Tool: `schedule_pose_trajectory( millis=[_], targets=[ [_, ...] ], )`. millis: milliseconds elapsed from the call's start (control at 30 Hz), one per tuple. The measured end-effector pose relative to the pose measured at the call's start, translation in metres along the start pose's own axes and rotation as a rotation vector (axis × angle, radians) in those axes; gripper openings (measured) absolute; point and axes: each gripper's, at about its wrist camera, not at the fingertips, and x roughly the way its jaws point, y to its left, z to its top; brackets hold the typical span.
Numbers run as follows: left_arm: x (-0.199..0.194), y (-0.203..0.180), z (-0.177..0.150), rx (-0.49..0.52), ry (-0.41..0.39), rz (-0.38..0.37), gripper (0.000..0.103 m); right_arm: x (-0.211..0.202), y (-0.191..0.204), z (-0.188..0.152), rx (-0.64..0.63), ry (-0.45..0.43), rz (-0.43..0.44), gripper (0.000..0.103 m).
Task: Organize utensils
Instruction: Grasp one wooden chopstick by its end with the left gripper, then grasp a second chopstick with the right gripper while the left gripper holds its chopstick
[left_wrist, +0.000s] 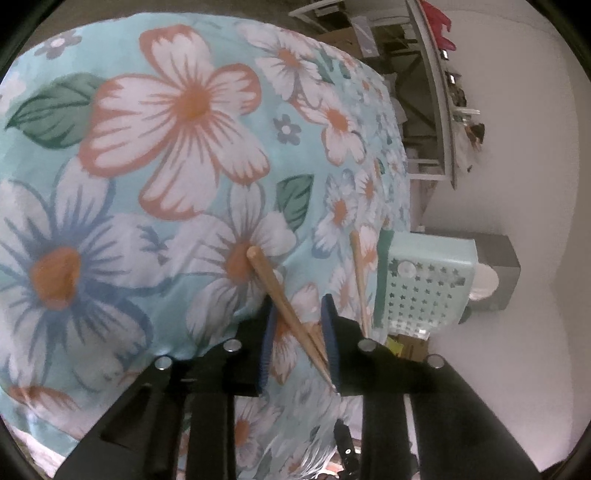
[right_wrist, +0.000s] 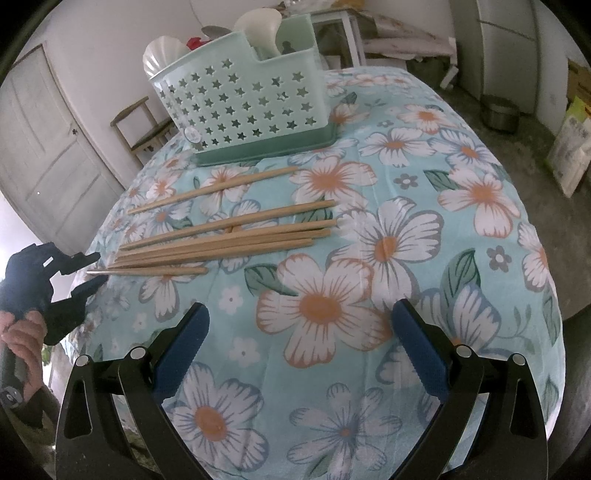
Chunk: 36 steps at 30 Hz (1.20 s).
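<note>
1. Chopsticks (right_wrist: 229, 236): a loose spread of wooden sticks lies on the floral worktop (right_wrist: 369, 295), near the front of the caddy and mostly side by side, some touching. One separate stick (left_wrist: 284, 306) shows in the left wrist view, passing slantwise between the pads of the left claw.
2. Handling, as a judgement: light, stiff, smooth and thin; likely to roll or pivot if pinched near one end. A hold around the middle of the shaft looks safest.
3. Left claw (left_wrist: 297, 317): jaws narrowly parted with the stick between them; the stick lies against the right pad, but no firm pinch by both pads is visible.
4. Right claw (right_wrist: 299, 328): spread wide, nothing in it, over bare cloth nearer the camera than the sticks.
5. Caddy (right_wrist: 240, 107): pale green, star-punched walls, on a darker green base. White scoop-shaped utensils (right_wrist: 258, 26) stand upright inside; which compartments they occupy cannot be told.
</note>
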Motion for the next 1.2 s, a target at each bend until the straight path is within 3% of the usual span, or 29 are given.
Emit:
schedule_pose_trajectory(
  millis=[133,400,867,1200],
  targets=[
    [0.004,0.006,0.003,-0.041,0.005,-0.003,0.011,0.000,0.000,0.000,-0.005,0.003,-0.004,0.095],
    [0.001,0.011,0.004,-0.034,0.010,-0.040,0.010,0.001,0.001,-0.001,-0.016,0.001,-0.017,0.095],
    [-0.015,0.008,0.001,0.152,0.017,-0.051,0.009,0.005,0.010,-0.004,-0.079,0.009,-0.068,0.095],
    [-0.018,0.001,0.001,0.258,0.058,-0.094,0.009,0.002,0.006,-0.003,-0.053,0.011,-0.032,0.095]
  ],
)
